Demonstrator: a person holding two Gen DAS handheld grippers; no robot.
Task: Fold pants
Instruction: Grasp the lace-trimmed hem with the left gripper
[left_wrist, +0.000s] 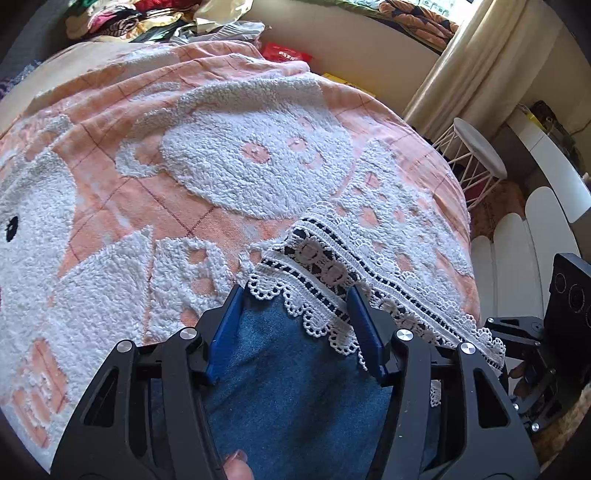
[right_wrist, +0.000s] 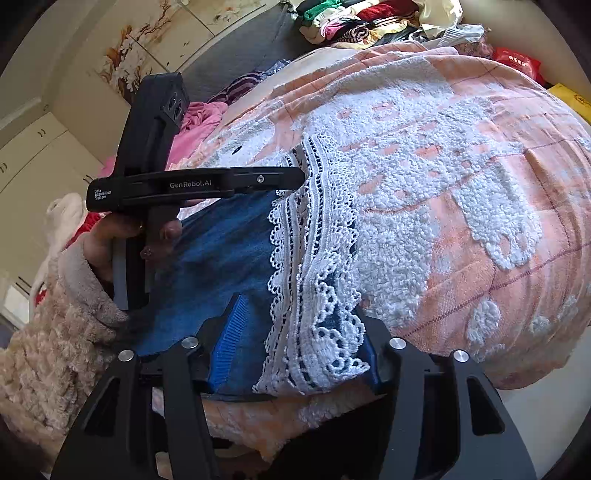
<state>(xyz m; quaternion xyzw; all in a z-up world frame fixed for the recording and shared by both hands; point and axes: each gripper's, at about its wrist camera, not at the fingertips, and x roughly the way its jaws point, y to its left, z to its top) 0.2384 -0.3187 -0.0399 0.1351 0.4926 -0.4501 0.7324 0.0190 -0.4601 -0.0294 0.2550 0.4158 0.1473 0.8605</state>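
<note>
Blue denim pants (left_wrist: 295, 387) with a white lace hem (left_wrist: 332, 280) lie on a pink and white tufted blanket (left_wrist: 221, 166). My left gripper (left_wrist: 295, 314) points down at the hem. Its blue pads (left_wrist: 229, 325) stand apart, denim and lace lie flat between them, and I see no squeeze. In the right wrist view the left gripper (right_wrist: 295, 177) reaches the hem's far end from the side, held by a hand. My right gripper (right_wrist: 301, 332) straddles the near end of the lace hem (right_wrist: 314, 258) at the bed's edge. Lace and denim (right_wrist: 221, 251) fill its gap, unpinched.
A pile of mixed clothes (right_wrist: 369, 18) lies at the bed's far end beside a red packet (left_wrist: 286, 53). A white stool (left_wrist: 480, 147) and a curtain (left_wrist: 461, 55) stand past the bed's right side. A fleece sleeve (right_wrist: 55, 332) covers the arm at the left.
</note>
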